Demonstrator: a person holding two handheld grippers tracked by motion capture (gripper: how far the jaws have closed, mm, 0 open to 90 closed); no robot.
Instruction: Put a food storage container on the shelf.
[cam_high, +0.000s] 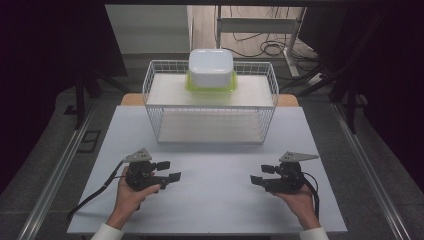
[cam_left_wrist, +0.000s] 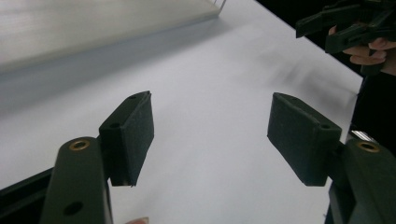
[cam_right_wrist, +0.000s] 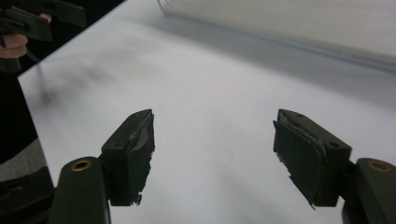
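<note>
A white box with a lime-green rim (cam_high: 211, 67) sits on the top shelf of a white wire rack (cam_high: 155, 107) at the back of the table. My left gripper (cam_high: 170, 170) is held low over the white table top (cam_high: 215, 205) at the front left, pointing right, jaws open with nothing between them (cam_left_wrist: 212, 114). My right gripper (cam_high: 262, 174) mirrors it at the front right, pointing left, also open and empty (cam_right_wrist: 212, 128). Each gripper faces the other: the right gripper (cam_left_wrist: 345, 28) appears far off in the left gripper view, and the left gripper (cam_right_wrist: 32, 18) in the right gripper view.
The rack's lower shelf (cam_high: 210, 127) is bare. Bare table lies between the two grippers and in front of the rack. Dark floor, metal rails (cam_high: 55, 175) and cables surround the table; a desk frame (cam_high: 260, 25) stands behind it.
</note>
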